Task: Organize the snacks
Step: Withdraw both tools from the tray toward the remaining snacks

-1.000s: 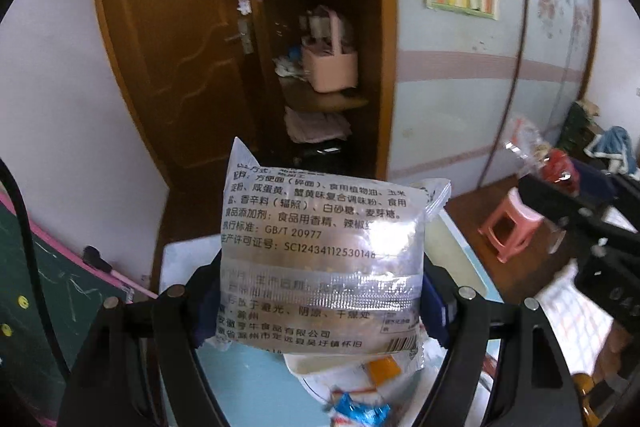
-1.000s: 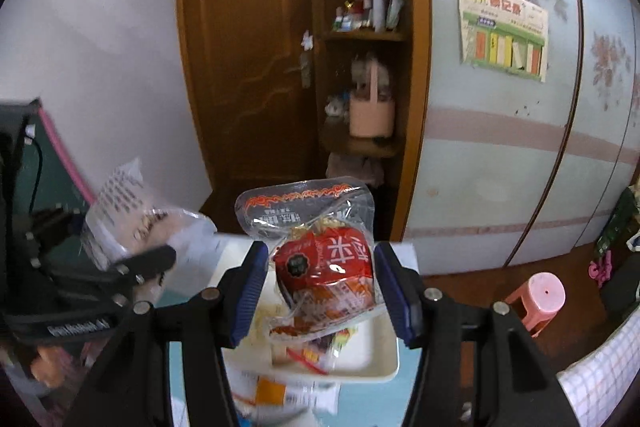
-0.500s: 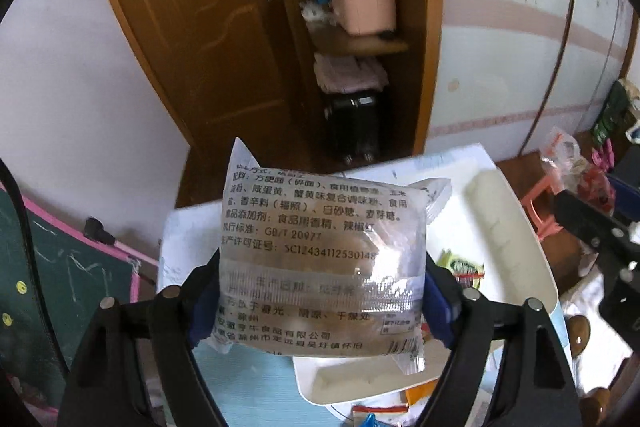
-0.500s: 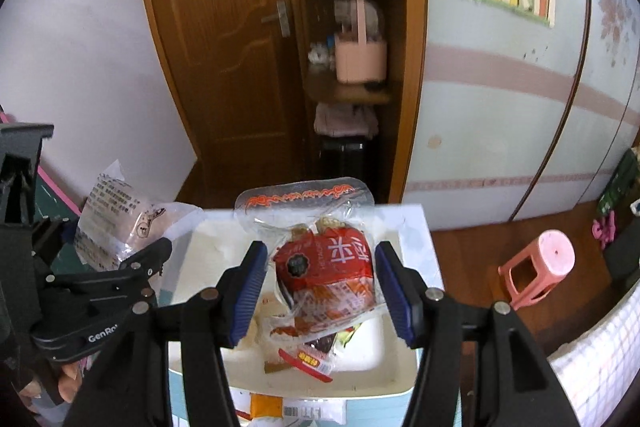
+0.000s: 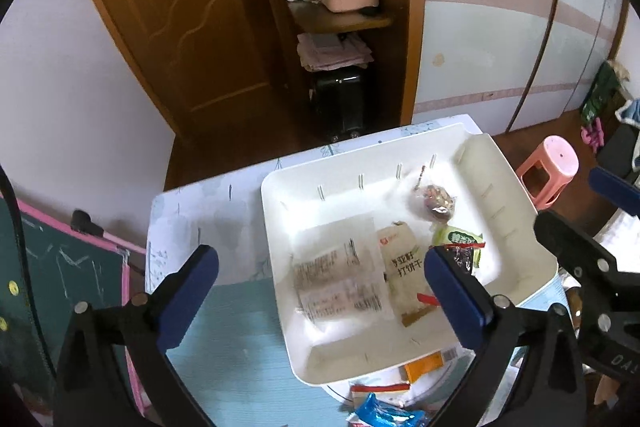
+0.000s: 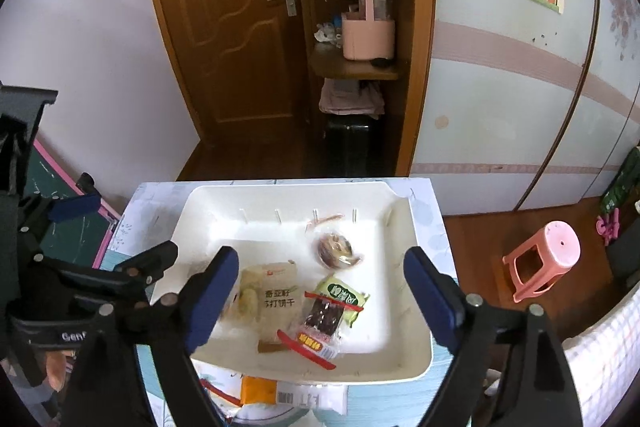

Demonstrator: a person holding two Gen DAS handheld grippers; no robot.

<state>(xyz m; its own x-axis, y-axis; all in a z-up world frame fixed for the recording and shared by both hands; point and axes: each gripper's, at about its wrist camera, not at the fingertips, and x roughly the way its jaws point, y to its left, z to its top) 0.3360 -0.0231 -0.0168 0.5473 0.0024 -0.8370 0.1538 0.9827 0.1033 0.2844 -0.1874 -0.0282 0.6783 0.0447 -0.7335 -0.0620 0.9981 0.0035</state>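
- While both tools hang over the tabletop (image 6: pixel 430 199), the left tool (image 5: pixel 320 287) stands wide, nothing between its blue pads (image 5: pixel 192 291).
- The right tool (image 6: pixel 320 291) is also spread wide and holds nothing; in its own view the left tool shows at the left edge.
- A white tray (image 6: pixel 404 355) lies on the tabletop, holding the snacks.
- In the tray, a clear packet (image 5: pixel 340 279) with printed text lies flat at its left; it looks blurred in the left view.
- Just beside it, on its right, lies a beige cracker pack (image 6: pixel 276 299), touching or overlapping its edge.
- A red-and-clear pack (image 6: pixel 320 323) lies right of the cracker pack, partly over a green pack (image 6: pixel 344 293).
- A round brown snack (image 6: pixel 334 249) in clear wrap sits farther back in the tray, apart from the rest.
- Near the tray's front edge, on the tabletop, lie an orange pack (image 6: pixel 258 389) and a blue wrapper (image 5: pixel 384 415).
- A pink stool (image 6: pixel 544 259) stands on the floor to the right.
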